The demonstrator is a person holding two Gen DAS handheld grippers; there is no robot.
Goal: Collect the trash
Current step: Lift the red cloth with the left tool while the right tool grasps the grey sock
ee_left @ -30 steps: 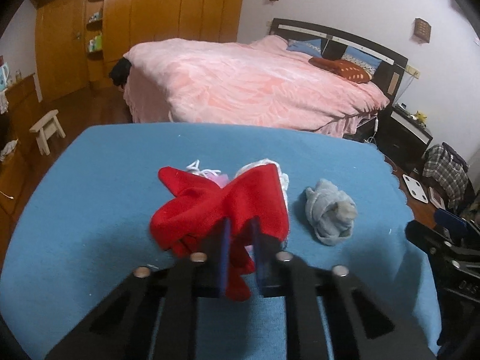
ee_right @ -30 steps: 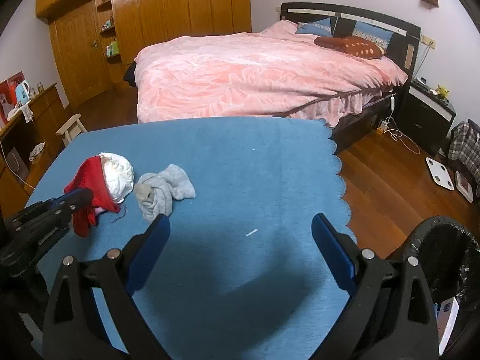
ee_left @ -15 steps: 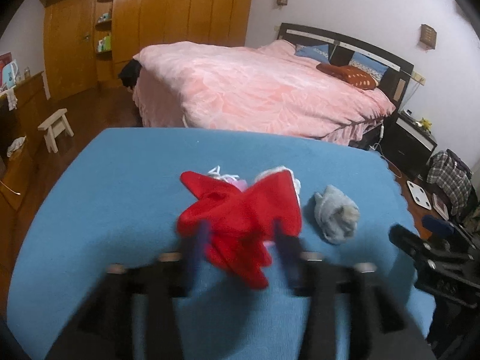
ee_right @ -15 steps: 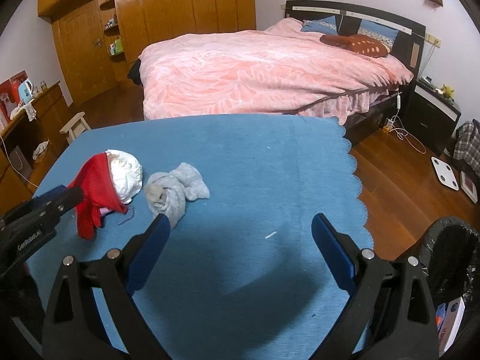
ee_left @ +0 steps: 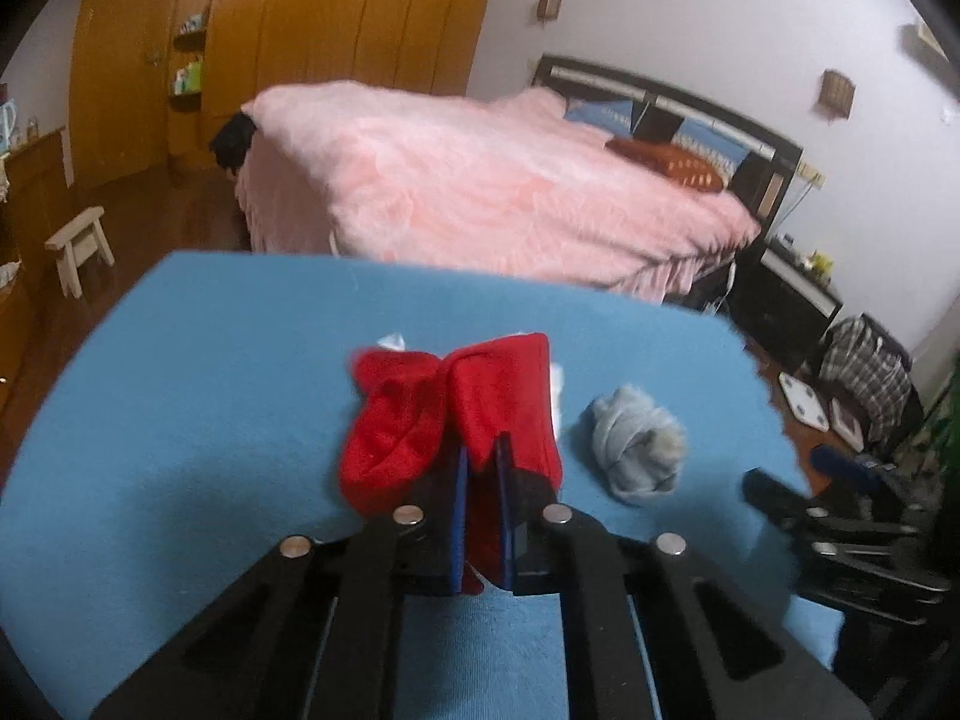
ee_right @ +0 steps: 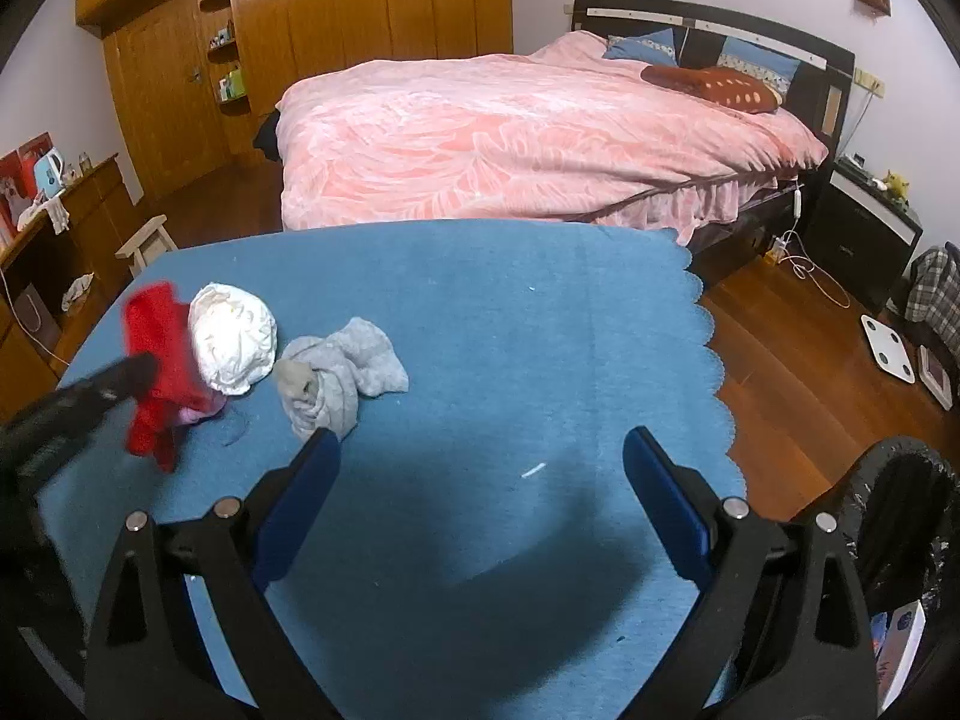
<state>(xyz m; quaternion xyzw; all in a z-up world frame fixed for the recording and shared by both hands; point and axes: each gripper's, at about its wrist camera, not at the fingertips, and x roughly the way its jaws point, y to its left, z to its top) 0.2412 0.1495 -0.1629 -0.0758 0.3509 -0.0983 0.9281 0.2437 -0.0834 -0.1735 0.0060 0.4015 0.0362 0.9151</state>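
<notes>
The left gripper [ee_left: 482, 480] had just closed its fingers again — the 2 blue pads were pinched on the near edge of the red cloth [ee_left: 444, 414], at the middle of the blue bench [ee_left: 210, 372]. A white crumpled bundle [ee_right: 233, 339] touched the cloth at 3 o'clock from it in the right view, and a grey sock ball [ee_left: 639, 444] lay just beside, further toward 3 o'clock. The right gripper [ee_right: 480, 498] hung above the bare bench — its fingers stood wide apart and held nothing. A black trash bin [ee_right: 900, 516] stood at 4 o'clock.
</notes>
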